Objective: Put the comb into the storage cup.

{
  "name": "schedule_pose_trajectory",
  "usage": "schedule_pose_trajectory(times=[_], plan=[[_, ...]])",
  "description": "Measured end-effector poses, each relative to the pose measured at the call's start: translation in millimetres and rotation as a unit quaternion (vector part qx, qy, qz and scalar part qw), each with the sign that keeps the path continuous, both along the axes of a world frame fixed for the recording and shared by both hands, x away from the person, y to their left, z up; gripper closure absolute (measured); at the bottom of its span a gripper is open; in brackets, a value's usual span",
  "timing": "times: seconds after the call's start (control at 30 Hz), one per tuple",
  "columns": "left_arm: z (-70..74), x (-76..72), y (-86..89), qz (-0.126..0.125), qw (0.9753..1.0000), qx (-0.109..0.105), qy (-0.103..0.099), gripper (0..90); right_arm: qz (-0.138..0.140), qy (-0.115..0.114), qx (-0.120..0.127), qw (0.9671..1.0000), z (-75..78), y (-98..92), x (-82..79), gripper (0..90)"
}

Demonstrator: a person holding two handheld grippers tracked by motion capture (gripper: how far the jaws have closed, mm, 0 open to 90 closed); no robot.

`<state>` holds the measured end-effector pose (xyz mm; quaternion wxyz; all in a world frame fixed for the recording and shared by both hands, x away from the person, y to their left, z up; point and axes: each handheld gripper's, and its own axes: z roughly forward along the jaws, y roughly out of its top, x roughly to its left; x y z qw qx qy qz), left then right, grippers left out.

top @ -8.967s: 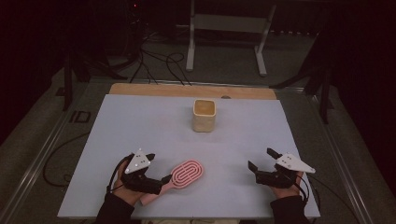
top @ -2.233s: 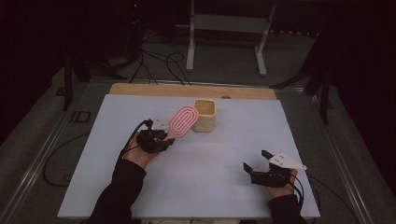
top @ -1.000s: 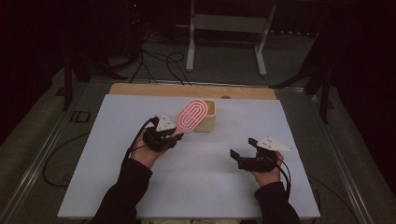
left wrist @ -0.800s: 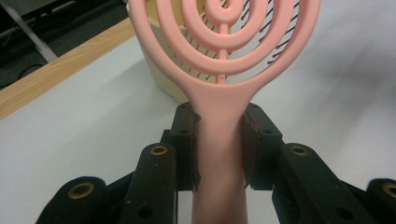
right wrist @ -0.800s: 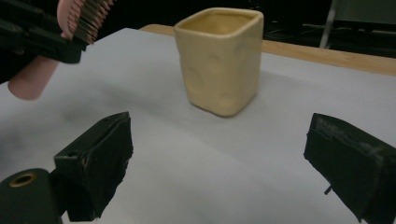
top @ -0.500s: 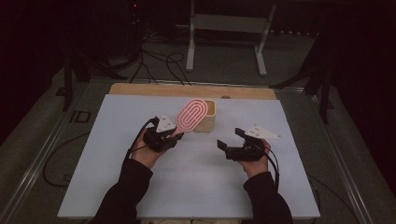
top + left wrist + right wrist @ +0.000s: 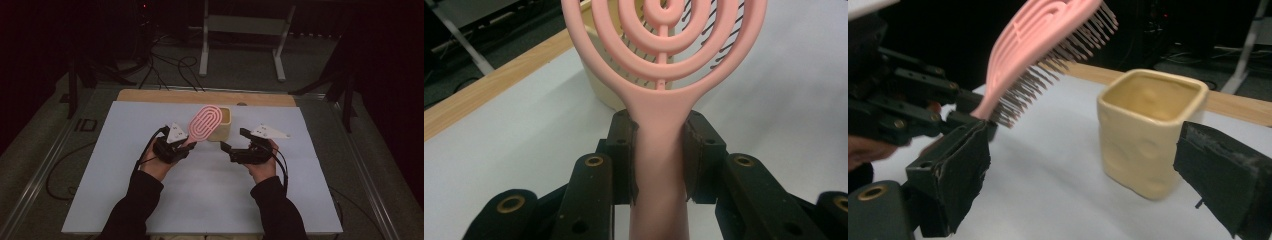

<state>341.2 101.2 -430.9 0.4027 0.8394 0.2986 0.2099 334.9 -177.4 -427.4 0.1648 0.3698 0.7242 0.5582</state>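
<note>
1. Right gripper (image 7: 231, 149): since half a second ago it has moved up the sheet (image 7: 210, 200) toward the cup (image 7: 220, 123). Its jaws are spread wide and empty, just short of the cup's near right side; in the right gripper view the cup (image 7: 1148, 135) stands between and beyond the jaws.
2. Left gripper (image 7: 186, 147): position unchanged over that half second, just near-left of the cup. Its jaws are clamped on the brush (image 7: 204, 124) handle, one pad on each side of the brush (image 7: 664, 80) neck in the left gripper view.
3. Brush: held clear of the sheet. Long axis runs from the handle, near-left of the cup, up and away to the head, which overlaps the cup's left rim in the high view. Bristles face down toward the cup and the brush (image 7: 1038, 55) back faces up.
4. Cup: upright, at the far middle of the sheet, near the wooden strip (image 7: 150, 96).
</note>
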Motion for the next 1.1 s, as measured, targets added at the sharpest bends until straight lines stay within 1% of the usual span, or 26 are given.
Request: schedule_pose_trajectory(times=[0.1,0.23,0.27,0.53,0.57,0.6,0.7,0.77,0.83,1.0,1.1], plan=[[0.5,0.1,0.1,0.000,1.0000,-0.001,-0.002,70.2,0.005,0.004,0.010,0.9999,2.4,5.2,3.4,7.7],[0.5,-0.2,0.1,0.000,1.0000,-0.001,-0.003,70.2,0.009,0.002,0.013,0.9999,4.9,11.6,6.3,7.7],[0.6,-0.5,-0.1,0.001,1.0000,-0.004,-0.003,70.2,0.009,0.002,0.014,0.9999,5.4,12.7,7.0,7.7],[3.0,-2.2,0.7,0.000,1.0000,-0.004,-0.008,70.1,0.016,0.005,0.029,0.9994,11.2,23.4,15.0,7.8],[2.7,-2.4,0.5,0.001,0.9999,-0.008,-0.009,70.2,0.018,0.005,0.033,0.9993,11.8,26.1,16.9,7.7],[3.0,-2.5,0.8,0.000,0.9999,-0.007,-0.009,70.2,0.019,0.006,0.031,0.9993,11.7,28.6,18.2,7.7],[4.5,-3.2,0.7,-0.002,0.9999,-0.014,-0.008,70.2,0.021,0.008,0.032,0.9992,11.9,33.1,20.4,7.8],[5.6,-3.8,0.2,-0.002,0.9999,-0.012,-0.010,70.1,0.025,0.008,0.035,0.9990,12.5,36.0,22.1,7.8],[6.0,-4.3,-0.3,-0.003,0.9998,-0.016,-0.011,70.2,0.029,0.011,0.041,0.9987,13.0,39.0,24.1,7.8],[5.8,-6.0,-3.6,-0.011,0.9998,-0.011,-0.014,70.2,0.030,0.016,0.049,0.9982,13.0,45.6,30.4,7.8],[5.4,-6.7,-6.6,-0.014,0.9997,-0.010,-0.016,70.1,0.037,0.029,0.055,0.9974,11.8,50.5,35.6,8.1]])
